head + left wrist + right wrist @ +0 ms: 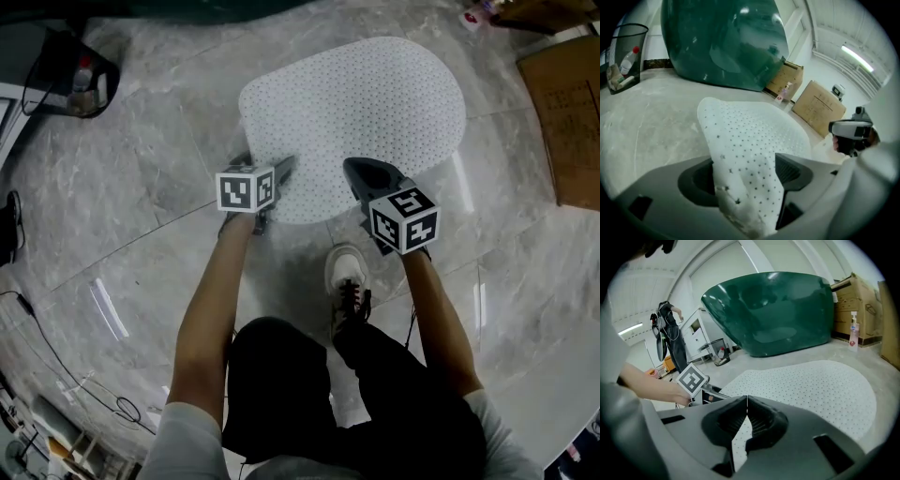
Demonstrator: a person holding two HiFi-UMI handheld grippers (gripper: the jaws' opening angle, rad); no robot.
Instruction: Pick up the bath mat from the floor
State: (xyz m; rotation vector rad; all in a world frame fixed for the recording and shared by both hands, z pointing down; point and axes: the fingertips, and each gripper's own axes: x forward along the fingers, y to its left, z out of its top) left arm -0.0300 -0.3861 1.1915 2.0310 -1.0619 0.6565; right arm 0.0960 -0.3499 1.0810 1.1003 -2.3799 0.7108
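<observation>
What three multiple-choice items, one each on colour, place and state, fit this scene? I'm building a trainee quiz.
1. The perforated oval bath mat is: A white; B green; C brown.
2. The black wire-mesh bin stands: A on the mat; B on the grey marble floor, off the mat; C on a box.
3. The right gripper's jaws are: A wide apart; B clamped on a bottle; C together, empty.
Key: A, it shows white; B, it sits on bare floor; C, the tips meet.
</observation>
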